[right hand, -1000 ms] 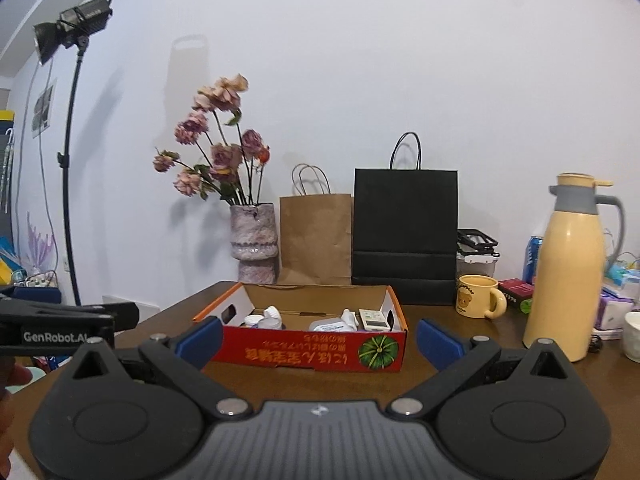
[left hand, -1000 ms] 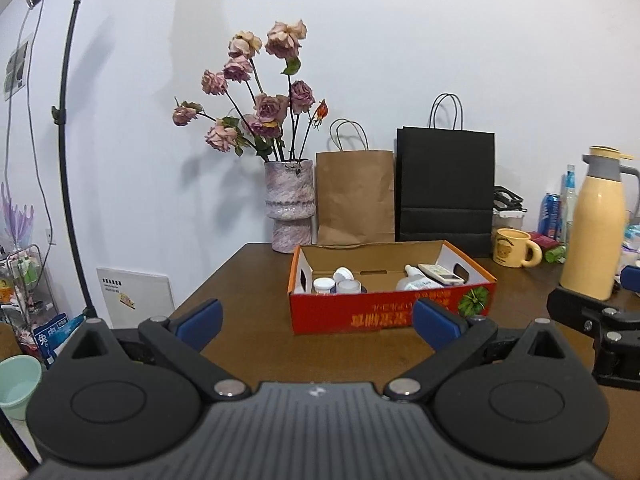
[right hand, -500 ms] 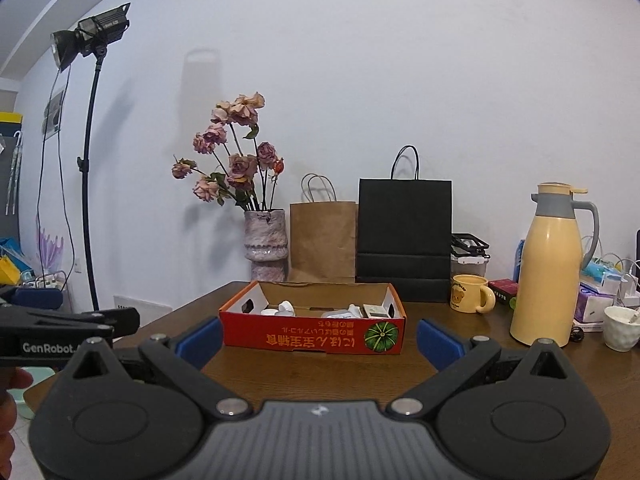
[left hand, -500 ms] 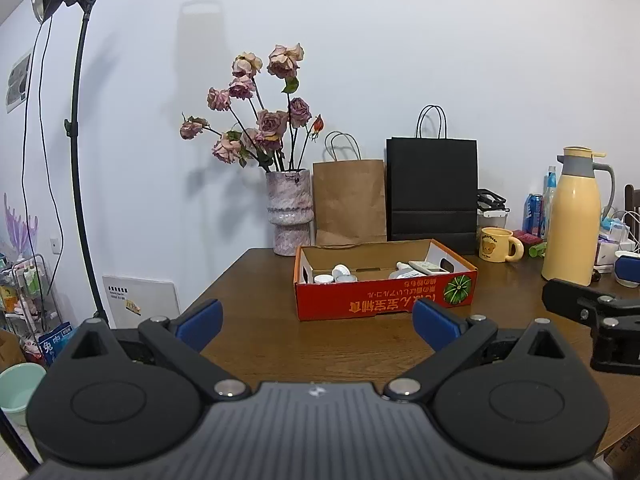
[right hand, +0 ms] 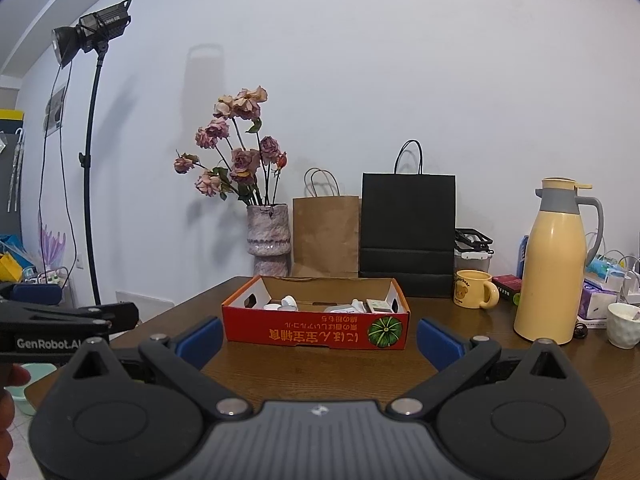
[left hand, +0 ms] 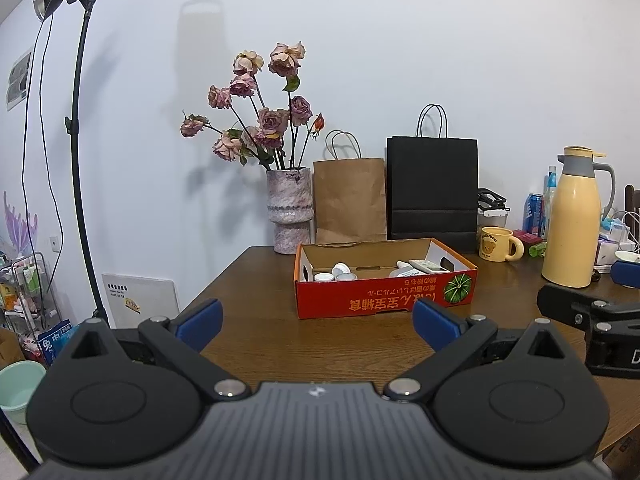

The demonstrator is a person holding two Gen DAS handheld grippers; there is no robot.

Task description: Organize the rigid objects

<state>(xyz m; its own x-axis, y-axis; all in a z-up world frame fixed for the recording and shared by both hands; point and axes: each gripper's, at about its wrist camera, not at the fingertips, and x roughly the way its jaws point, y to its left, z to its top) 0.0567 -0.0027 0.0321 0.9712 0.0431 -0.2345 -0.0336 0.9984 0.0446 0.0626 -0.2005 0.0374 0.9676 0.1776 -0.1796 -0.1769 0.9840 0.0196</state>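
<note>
The left gripper (left hand: 318, 322) is hovering nearest the lens with its blue-padded fingers spread wide and nothing between them, and the right gripper (right hand: 319, 340) is doing the same in its own view, wide apart and empty. Each is showing at the edge of the other's view (the right one at the far right of the left camera, the left one at the far left of the right camera). Both are pointing across a brown wooden table (left hand: 256, 332).

Just past the fingertips, a red cardboard box (left hand: 384, 302) is sitting open on the table. Inside it, small white bottles and caps (left hand: 340, 273) are lying toward the left end, and a white bottle beside a flat white device (left hand: 428, 267) toward the right; finer detail is too small to tell.

Farther back, a yellow mug (left hand: 498, 243) and a tall yellow thermos (left hand: 574, 220) are standing to the right. Against the wall, a vase of dried roses (left hand: 289, 210), a brown paper bag (left hand: 350, 200) and a black paper bag (left hand: 432, 188) are standing in a row.
</note>
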